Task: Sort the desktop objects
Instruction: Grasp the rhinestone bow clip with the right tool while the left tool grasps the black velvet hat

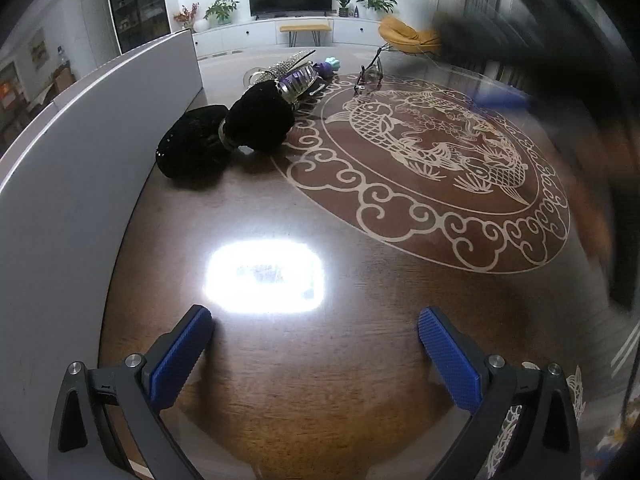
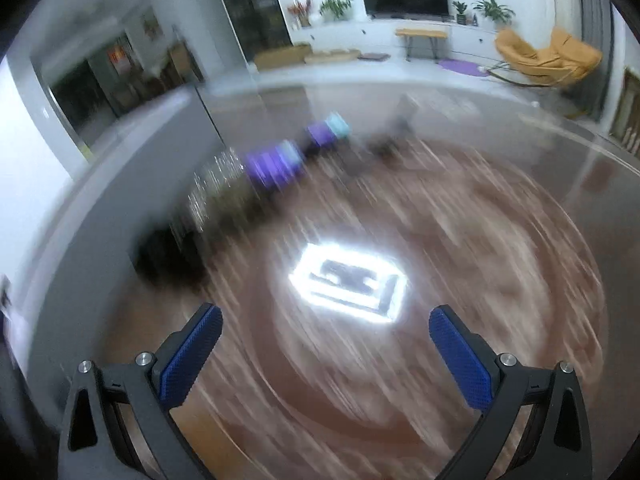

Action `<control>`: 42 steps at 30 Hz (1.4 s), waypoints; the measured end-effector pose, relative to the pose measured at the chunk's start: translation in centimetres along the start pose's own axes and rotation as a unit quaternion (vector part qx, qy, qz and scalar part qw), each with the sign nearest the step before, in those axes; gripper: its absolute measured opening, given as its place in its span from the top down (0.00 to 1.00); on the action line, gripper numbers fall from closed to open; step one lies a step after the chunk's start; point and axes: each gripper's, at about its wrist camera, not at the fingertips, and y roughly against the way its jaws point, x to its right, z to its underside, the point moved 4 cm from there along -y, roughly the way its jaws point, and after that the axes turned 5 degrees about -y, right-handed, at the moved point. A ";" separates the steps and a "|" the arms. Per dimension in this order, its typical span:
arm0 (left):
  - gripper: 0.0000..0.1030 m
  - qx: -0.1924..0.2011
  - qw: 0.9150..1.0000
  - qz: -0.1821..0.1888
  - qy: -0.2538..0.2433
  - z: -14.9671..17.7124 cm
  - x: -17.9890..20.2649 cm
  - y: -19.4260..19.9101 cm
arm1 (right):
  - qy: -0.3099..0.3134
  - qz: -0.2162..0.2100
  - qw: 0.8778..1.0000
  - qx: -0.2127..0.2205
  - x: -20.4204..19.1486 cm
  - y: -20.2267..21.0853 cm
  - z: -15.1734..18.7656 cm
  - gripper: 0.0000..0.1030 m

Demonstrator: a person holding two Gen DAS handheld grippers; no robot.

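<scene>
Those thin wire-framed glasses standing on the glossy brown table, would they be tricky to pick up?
Probably. The thin wire-framed eyeglasses look light and spindly, so they would likely slide on the glossy brown table if nudged. Their slim arms seem apt to bend or fold under a firm squeeze, and the lenses may be fragile. Both the left gripper and the right gripper are open, well short of them.
</scene>
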 end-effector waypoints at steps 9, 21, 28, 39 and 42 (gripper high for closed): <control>0.00 0.000 1.000 0.000 0.000 0.2 -0.1 0.3 | 0.024 0.018 0.995 -0.099 -7.5 -11.8 -5.9 0.23; 0.00 0.000 1.000 0.000 0.002 -0.1 -0.3 0.1 | 0.123 -0.034 0.984 -0.124 -4.4 -5.1 2.0 0.38; 0.00 0.000 1.000 -0.001 0.003 -0.1 -0.4 0.1 | 0.042 0.002 0.993 -0.108 6.1 1.7 5.4 0.15; 0.00 -0.010 1.000 0.003 0.010 0.2 -0.7 0.2 | -0.065 -0.051 0.996 -0.020 8.3 4.2 8.1 0.02; 0.00 -0.006 0.999 0.022 0.035 -1.1 -1.7 -0.1 | -0.027 -0.025 0.999 -0.012 6.3 3.7 8.5 0.00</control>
